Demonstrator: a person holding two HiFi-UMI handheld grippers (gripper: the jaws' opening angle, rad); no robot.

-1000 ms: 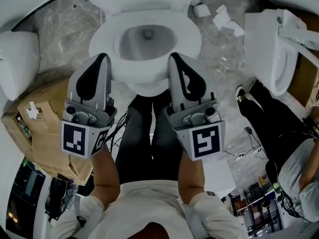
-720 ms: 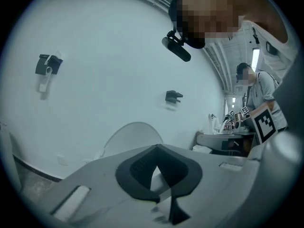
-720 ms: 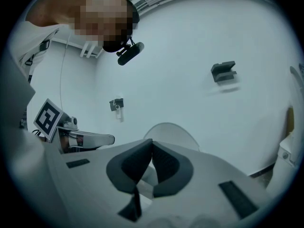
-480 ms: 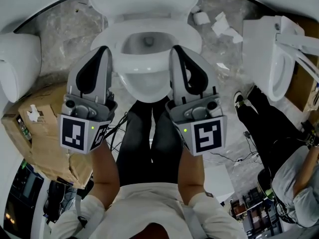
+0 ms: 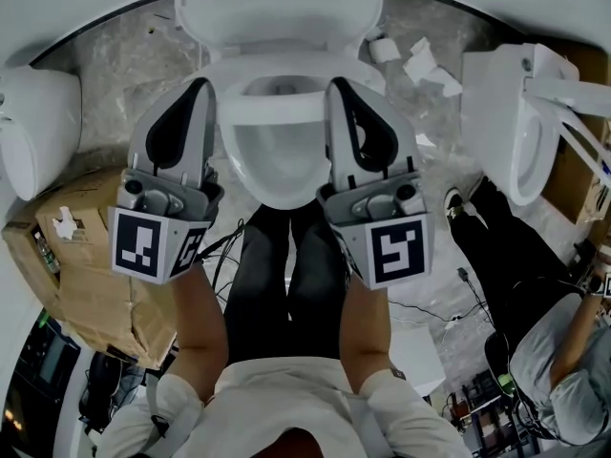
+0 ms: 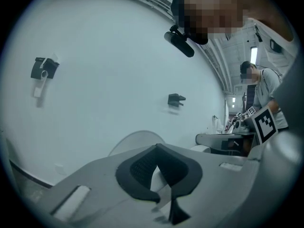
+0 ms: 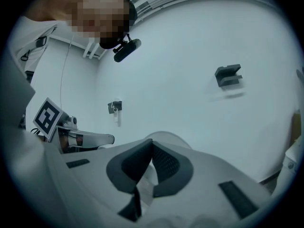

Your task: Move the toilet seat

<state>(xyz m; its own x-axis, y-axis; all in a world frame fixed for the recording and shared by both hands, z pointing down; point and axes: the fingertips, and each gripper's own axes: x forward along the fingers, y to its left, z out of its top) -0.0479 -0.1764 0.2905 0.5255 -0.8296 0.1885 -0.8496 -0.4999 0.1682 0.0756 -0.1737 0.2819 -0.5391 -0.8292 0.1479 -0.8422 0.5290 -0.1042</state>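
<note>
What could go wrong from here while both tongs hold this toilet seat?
The left tongs and right tongs pinch only the smooth side rims of the toilet seat, so it might slip out and slam onto the bowl. Uneven lifting could twist the seat. The upright lid stands close behind, and the seat may knock it.

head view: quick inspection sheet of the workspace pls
surface: grey marbled floor
job's things: toilet seat appears lifted at its front; lid upright
clutter: paper roll, crumpled tissue, cardboard box
grippers: left gripper and right gripper shut on the toilet seat, one each side
cables: black leads on the floor by the legs
surroundings: second toilet at right, another person near it
</note>
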